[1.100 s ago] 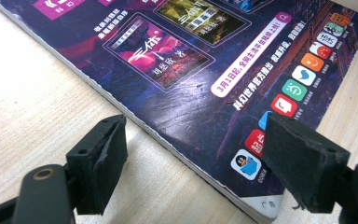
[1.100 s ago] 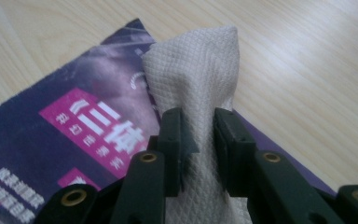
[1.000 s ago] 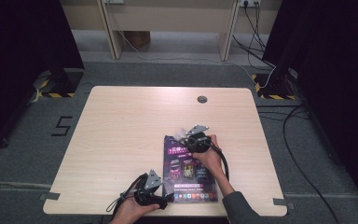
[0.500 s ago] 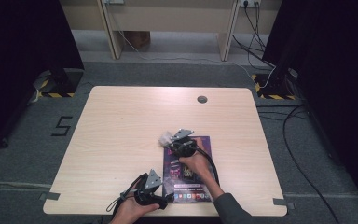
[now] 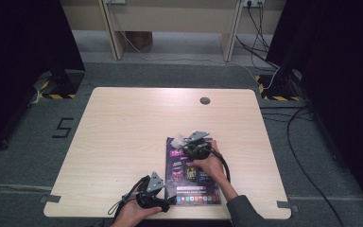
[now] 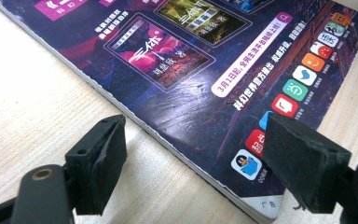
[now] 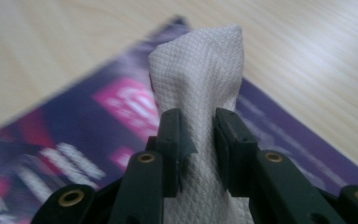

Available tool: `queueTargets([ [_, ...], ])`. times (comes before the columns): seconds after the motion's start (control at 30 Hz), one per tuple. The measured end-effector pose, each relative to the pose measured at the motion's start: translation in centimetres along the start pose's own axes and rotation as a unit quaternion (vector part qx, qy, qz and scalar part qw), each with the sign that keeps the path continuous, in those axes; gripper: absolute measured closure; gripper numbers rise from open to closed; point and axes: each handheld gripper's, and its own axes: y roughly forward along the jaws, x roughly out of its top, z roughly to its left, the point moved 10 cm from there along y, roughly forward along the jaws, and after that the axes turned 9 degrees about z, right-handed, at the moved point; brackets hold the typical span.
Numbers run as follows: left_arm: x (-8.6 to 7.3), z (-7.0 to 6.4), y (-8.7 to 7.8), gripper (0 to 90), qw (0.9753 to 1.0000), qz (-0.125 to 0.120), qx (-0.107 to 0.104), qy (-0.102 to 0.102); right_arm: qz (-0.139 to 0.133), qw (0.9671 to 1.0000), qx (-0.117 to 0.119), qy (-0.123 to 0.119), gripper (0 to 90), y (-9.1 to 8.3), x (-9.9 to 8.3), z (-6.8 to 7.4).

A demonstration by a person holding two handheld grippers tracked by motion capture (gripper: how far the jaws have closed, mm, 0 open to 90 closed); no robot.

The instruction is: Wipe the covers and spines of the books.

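Right gripper view, gripper [image 7: 199, 140] pinching tissue [image 7: 200, 70]

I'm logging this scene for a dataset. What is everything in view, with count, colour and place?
Magazine: one, purple cover, near edge of the table, right of centre.
Paper towel: one, white, pinched over the magazine's far corner.
Table: one, light wood, centre, with a dark round hole at the far edge.
Floor cables: several, black, right of the table.
Left tongs: black, open, astride the magazine's near corner.
Right tongs: black, shut on the paper towel.
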Motion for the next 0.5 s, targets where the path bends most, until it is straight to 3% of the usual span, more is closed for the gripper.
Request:
queueTargets([
  [0.1,0.0,0.0,0.0,21.0,1.0,0.001,-0.001,-0.001,0.003,0.9993,-0.021,0.029,72.5,-0.8,-1.3,-2.7],
  [0.23,0.0,0.0,0.0,20.9,1.0,0.001,-0.001,0.0,0.014,0.9978,-0.048,0.044,71.7,-1.8,-2.9,-4.7],
  [0.37,0.0,0.0,0.0,20.7,1.0,-0.001,0.003,0.005,0.013,0.9968,-0.052,0.058,71.5,-2.1,-3.3,-5.4],
  [0.5,0.1,0.0,-0.1,19.9,0.9998,0.0,0.011,0.017,0.022,0.9964,-0.074,0.036,71.9,-1.9,-3.0,-5.0],
])
